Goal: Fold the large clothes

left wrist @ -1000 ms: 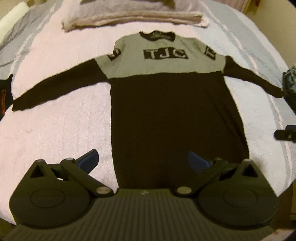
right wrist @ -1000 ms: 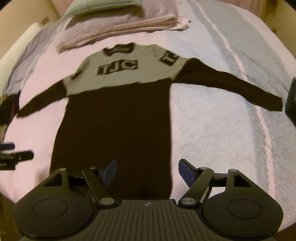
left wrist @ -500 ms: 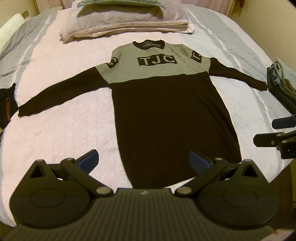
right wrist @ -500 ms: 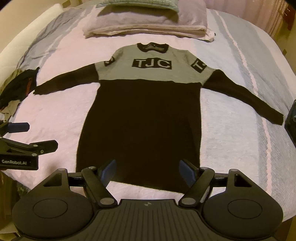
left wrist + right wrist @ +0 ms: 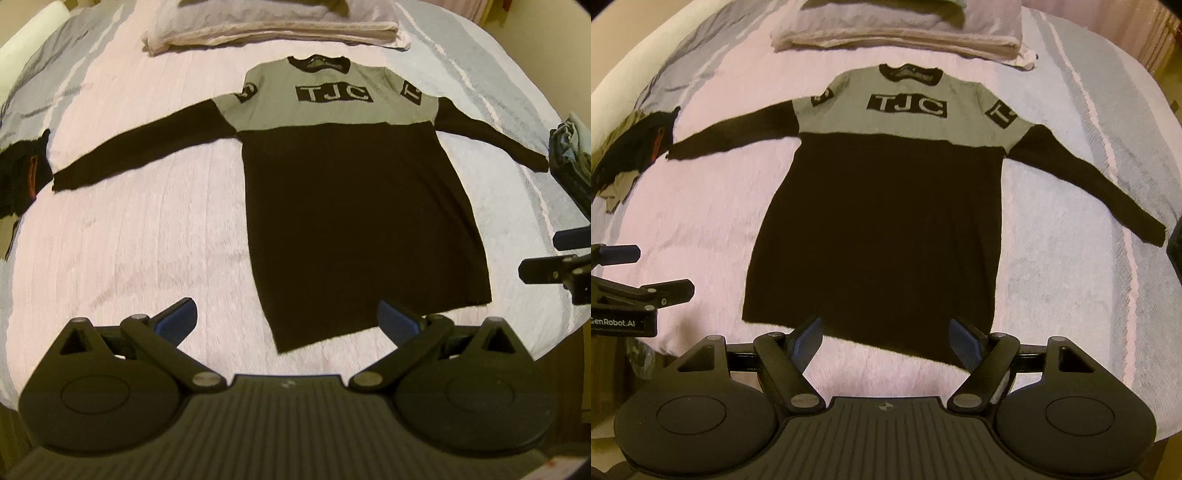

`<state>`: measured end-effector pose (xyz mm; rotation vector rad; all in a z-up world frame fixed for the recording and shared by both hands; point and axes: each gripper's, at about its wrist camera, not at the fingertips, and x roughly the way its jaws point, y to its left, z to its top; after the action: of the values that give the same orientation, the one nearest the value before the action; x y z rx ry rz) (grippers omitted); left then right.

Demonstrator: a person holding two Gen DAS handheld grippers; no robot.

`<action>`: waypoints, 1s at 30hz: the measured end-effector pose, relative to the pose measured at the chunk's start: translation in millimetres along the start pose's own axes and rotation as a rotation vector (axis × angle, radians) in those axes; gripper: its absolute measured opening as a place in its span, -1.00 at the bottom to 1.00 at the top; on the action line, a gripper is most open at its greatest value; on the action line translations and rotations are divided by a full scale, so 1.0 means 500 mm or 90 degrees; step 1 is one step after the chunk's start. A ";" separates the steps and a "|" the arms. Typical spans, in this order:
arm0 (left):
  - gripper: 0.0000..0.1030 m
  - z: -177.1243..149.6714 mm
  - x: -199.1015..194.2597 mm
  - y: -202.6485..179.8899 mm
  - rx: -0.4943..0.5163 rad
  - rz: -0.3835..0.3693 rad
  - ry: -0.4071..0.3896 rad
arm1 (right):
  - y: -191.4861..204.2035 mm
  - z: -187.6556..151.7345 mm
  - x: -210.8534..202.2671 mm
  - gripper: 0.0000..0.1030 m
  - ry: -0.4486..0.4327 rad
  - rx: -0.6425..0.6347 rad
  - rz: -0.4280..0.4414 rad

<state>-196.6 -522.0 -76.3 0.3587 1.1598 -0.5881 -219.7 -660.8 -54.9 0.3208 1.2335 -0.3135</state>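
Note:
A long black sweater (image 5: 354,221) (image 5: 882,229) with a grey chest marked "TJC" lies flat on the bed, both sleeves spread out, hem toward me. My left gripper (image 5: 288,319) hovers open above the hem's left corner, nothing between its blue pads. My right gripper (image 5: 886,338) also stands open, held just above the hem's right part. Each gripper shows at the edge of the other's view: the right gripper (image 5: 554,266) at the far right of the left wrist view, the left gripper (image 5: 635,291) at the far left of the right wrist view.
The bed (image 5: 147,229) has a pale pink and grey striped cover. Pillows (image 5: 273,26) are stacked at its head. A dark crumpled garment (image 5: 631,147) lies at the left edge, and folded clothes (image 5: 570,155) sit at the right edge.
Both grippers have drawn back and risen from the sweater, so the whole hem now shows in front of them. Both stay open. The sweater has not moved.

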 end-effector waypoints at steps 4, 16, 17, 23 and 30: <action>0.98 0.001 -0.006 -0.020 0.005 0.005 -0.001 | -0.010 -0.007 -0.002 0.41 0.003 -0.006 0.009; 0.98 0.024 -0.009 -0.098 0.005 0.006 -0.004 | -0.085 -0.008 -0.016 0.41 -0.011 0.001 0.009; 0.98 0.026 -0.010 -0.105 0.004 0.008 -0.006 | -0.091 -0.006 -0.018 0.41 -0.014 0.002 0.009; 0.98 0.048 -0.015 -0.125 0.004 0.018 -0.018 | -0.118 0.010 -0.030 0.41 -0.031 0.006 0.014; 0.98 0.080 -0.017 -0.155 0.001 0.012 -0.033 | -0.159 0.030 -0.040 0.41 -0.050 0.017 0.011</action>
<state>-215.7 -603.7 -50.9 0.3543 1.1051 -0.5788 -244.7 -738.4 -37.1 0.3382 1.1500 -0.3254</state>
